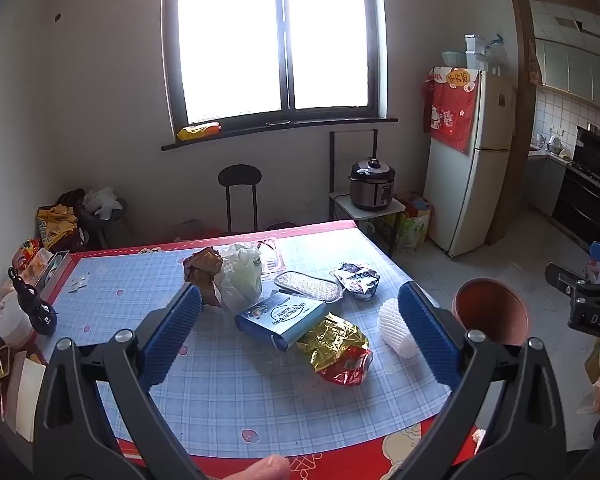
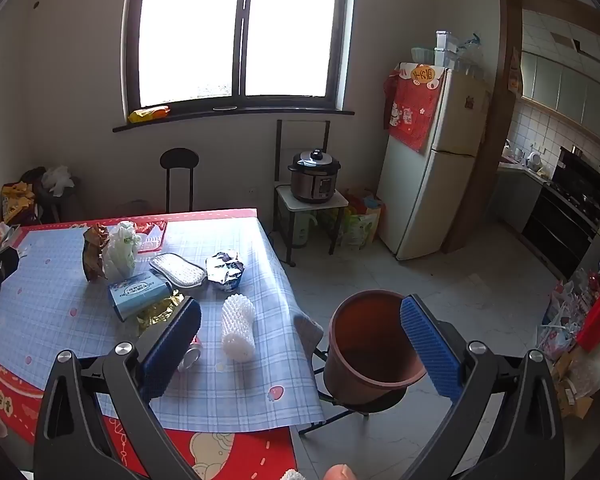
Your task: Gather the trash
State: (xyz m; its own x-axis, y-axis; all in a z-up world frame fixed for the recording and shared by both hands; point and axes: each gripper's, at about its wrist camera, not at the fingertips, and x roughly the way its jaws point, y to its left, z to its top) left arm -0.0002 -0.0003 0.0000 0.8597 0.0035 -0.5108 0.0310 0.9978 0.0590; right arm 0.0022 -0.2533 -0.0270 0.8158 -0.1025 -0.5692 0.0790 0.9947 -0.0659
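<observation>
Evidently nothing is collected: both grippers, left [image 1: 300, 312] and right [image 2: 300, 328], hold fingers wide and empty, trash [image 1: 328, 338] litters the tabletop [image 1: 228, 392], bin [image 2: 370, 344] at three o'clock.

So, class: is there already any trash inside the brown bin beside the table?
No. The brown bin shows only its bare inner wall and bottom.
</observation>
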